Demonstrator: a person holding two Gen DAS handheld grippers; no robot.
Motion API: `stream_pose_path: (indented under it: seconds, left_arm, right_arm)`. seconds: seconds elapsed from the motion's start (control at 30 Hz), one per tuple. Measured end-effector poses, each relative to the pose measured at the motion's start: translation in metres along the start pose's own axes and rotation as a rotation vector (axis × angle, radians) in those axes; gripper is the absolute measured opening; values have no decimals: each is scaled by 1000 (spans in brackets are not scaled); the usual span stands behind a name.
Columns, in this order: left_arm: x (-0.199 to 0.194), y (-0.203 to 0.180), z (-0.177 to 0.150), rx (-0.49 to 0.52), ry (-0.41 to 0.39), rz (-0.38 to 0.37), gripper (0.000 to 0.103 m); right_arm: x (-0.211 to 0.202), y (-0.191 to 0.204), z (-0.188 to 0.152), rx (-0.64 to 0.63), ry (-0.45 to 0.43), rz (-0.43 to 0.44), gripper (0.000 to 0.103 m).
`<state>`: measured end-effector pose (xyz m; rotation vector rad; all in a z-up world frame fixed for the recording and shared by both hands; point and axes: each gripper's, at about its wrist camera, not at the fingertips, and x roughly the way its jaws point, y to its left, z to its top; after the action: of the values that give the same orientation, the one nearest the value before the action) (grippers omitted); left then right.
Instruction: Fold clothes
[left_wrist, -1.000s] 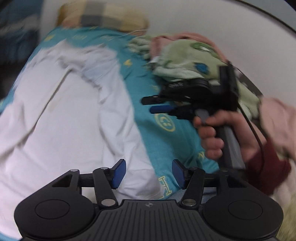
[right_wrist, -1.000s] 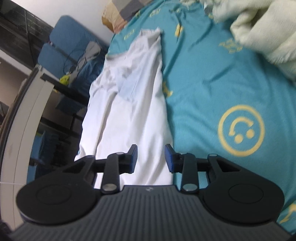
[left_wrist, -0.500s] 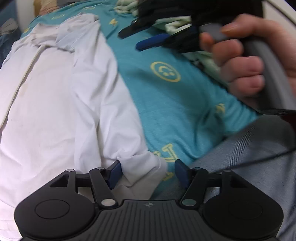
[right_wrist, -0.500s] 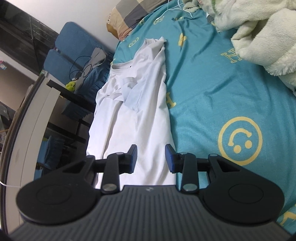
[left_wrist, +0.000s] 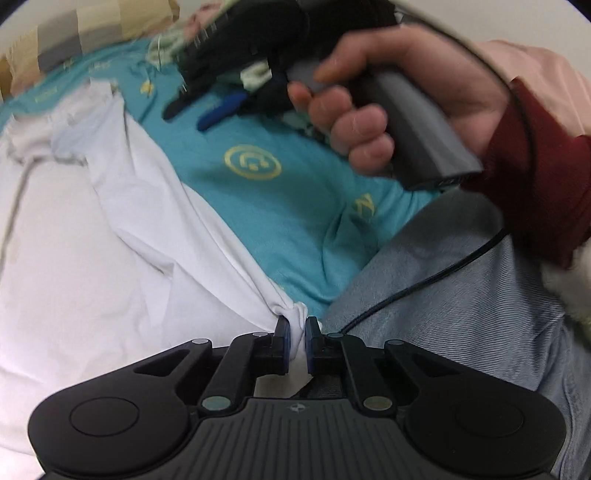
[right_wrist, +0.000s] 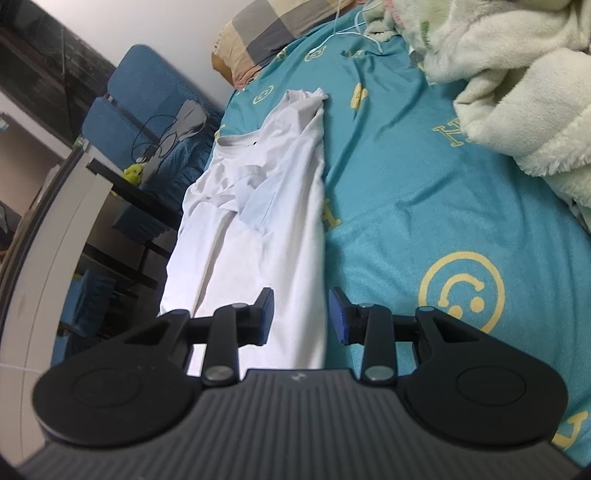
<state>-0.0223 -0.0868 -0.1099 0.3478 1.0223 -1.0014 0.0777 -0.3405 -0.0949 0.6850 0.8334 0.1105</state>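
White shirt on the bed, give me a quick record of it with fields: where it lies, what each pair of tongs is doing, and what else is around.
garment: white shirt, spread lengthwise on the teal bedsheet
left tongs: jaws have just been closing, now shut on a bunched corner of the shirt's hem
right tongs: open, nothing between the pads, above the shirt's right edge
right hand: grips the handle of the right tongs
nearby: fluffy cream blanket at the right, checked pillow at the head
fold: not yet begun
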Motion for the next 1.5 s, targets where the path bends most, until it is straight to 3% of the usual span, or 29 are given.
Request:
stream_pose_path:
  seconds: [0.1, 0.13, 0.27, 0.37, 0.5, 0.7, 0.8, 0.97, 1.13, 1.2, 1.23, 1.3, 1.33, 1.5]
  left_arm:
    - [9, 5, 1, -40, 13, -17, 13]
    - [8, 5, 2, -49, 13, -19, 18]
    - [-20, 17, 6, -107, -35, 3, 64]
    - [-51, 45, 9, -209, -106, 38, 78]
    - [-96, 115, 14, -444, -233, 105, 84]
    - [-121, 274, 12, -921, -403, 209, 85]
    - [-114, 344, 6, -1100, -462, 213, 80]
    - [-81, 424, -6, -1209, -515, 268, 74]
    - [-26, 483, -21, -1360, -579, 186, 58]
    - [-19, 488, -19, -1332, -629, 188, 56]
    - [-16, 491, -16, -1308, -637, 184, 51]
    - [-7, 498, -8, -1256, -628, 168, 28]
    - [-4, 501, -4, -1228, -607, 183, 9]
    - [-13, 497, 12, -1130, -622, 238, 4]
  right_arm:
    - [6, 7, -5, -47, 24, -10, 37]
    - [8, 9, -6, -62, 28, -12, 37]
    - [5, 16, -9, -93, 10, -6, 37]
    - [-2, 20, -9, -103, -31, 17, 37]
    - [-8, 27, -10, -121, -76, 42, 37]
    - [2, 35, -18, -117, -76, 59, 37]
    - [11, 33, -16, -88, -69, 63, 37]
    - [32, 31, -10, -43, -60, 62, 37]
    - [57, 31, -2, -39, -53, 53, 37]
    - [67, 30, 0, -36, -43, 51, 37]
    - [71, 29, 1, -35, -39, 50, 37]
    - [79, 28, 2, -34, -26, 43, 37]
    - [83, 27, 2, -34, -20, 39, 37]
    - [86, 26, 2, -31, -10, 46, 37]
